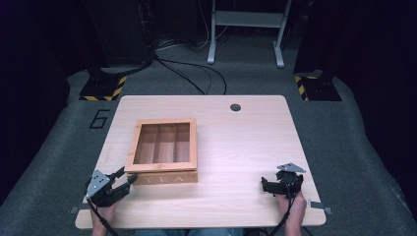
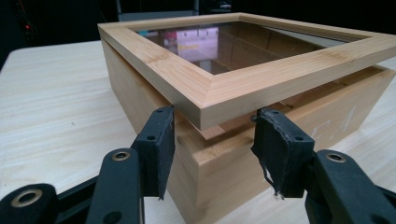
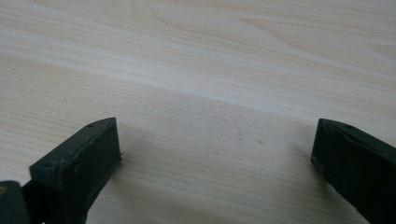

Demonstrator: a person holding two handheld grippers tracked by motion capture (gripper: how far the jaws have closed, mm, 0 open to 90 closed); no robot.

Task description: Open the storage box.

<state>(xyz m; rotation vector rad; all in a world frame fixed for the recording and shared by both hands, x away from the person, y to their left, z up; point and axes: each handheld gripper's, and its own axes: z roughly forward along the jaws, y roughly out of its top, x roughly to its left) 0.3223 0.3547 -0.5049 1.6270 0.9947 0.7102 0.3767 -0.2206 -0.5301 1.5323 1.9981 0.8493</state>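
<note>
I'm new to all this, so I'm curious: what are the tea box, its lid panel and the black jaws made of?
The tea box looks like bamboo or light wood with a smooth finish: fine straight grain and mitred lid corners. Its lid panel seems glass or clear plastic, since it mirrors lights and shows the dividers beneath. The left gripper appears to be matte black plastic; its pads look like rubber or foam, frayed at one edge.

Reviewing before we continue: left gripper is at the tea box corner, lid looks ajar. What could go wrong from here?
1. The lid sits slightly raised and skewed over the box; the left gripper, open around its corner, could slip off or push it further askew.
2. The right gripper is open over bare table, far from the box, so nothing steadies it; it may slide when the lid is lifted.
</note>
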